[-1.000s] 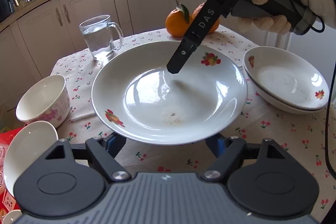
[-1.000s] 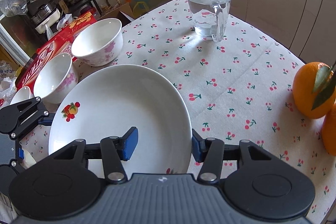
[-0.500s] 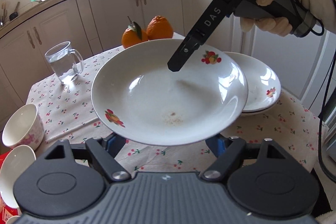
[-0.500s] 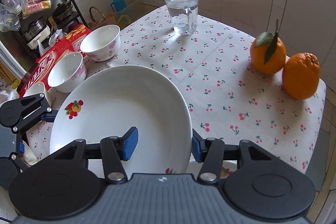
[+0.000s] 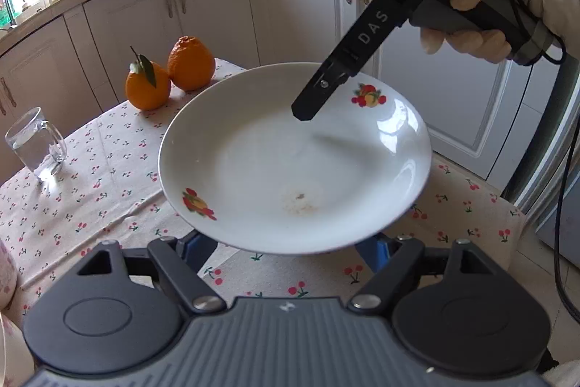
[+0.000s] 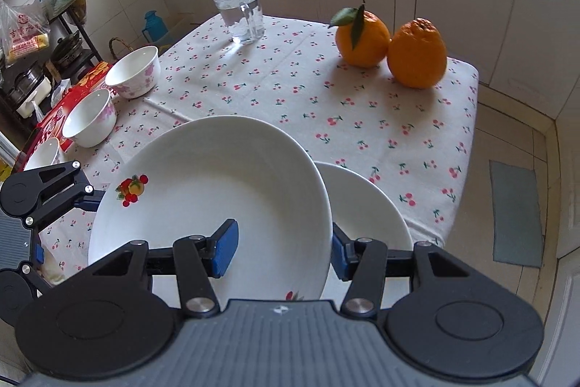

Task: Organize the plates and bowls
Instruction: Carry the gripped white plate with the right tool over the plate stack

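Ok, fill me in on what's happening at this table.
A person with a handheld gripper in each hand is tidying the dishes. The right gripper is shut on the rim of a white fruit-print plate, held in the air above the cherry-print tablecloth. The left gripper sits at the plate's opposite edge, its jaws apart. Another white plate lies right beside and below the carried one. Two floral bowls wait at the table's far side, by a glass mug and two oranges.

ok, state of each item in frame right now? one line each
Large plate: lifted, tilted, rim clamped by right gripper
Left gripper: jaws apart beneath the plate's near rim
Plate stack: on the tablecloth, partly under the lifted plate
Glass mug: upright, holds water
Floral bowls: upright, empty
Oranges: side by side, touching
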Available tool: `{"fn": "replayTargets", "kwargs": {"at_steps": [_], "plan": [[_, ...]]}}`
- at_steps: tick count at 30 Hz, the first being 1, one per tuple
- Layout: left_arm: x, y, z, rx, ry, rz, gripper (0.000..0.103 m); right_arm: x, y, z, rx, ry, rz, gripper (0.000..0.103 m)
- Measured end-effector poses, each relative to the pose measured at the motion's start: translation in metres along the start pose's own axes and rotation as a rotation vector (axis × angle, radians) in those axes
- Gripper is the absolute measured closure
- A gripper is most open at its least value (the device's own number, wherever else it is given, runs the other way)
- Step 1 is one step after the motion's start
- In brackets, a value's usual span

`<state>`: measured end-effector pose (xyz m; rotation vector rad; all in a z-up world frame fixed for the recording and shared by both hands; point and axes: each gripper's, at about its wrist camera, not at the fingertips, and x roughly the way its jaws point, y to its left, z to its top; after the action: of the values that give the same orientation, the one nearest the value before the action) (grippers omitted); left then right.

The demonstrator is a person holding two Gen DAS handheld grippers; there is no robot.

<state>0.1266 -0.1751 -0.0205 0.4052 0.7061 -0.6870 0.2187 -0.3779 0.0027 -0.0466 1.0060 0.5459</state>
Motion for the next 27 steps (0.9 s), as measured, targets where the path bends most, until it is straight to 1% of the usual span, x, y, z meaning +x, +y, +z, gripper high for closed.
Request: {"fn": "replayTargets", "kwargs": {"at_steps": [11,21,27], "plan": [[0.014,-0.014,0.009,0.039,0.027,-0.016,0.021,-0.001,-0.025,-0.024,0.067,-0.011,-0.004,0.045],[0.024,-0.008,0.012,0.025,0.051,-0.018,0.021,0.005,-0.036,-0.032,0.096,0.003,-0.008,0.045],[0.026,-0.009,0.012,0.053,0.047,-0.022,0.021,0.010,-0.040,-0.036,0.110,0.018,-0.013,0.045]]}}
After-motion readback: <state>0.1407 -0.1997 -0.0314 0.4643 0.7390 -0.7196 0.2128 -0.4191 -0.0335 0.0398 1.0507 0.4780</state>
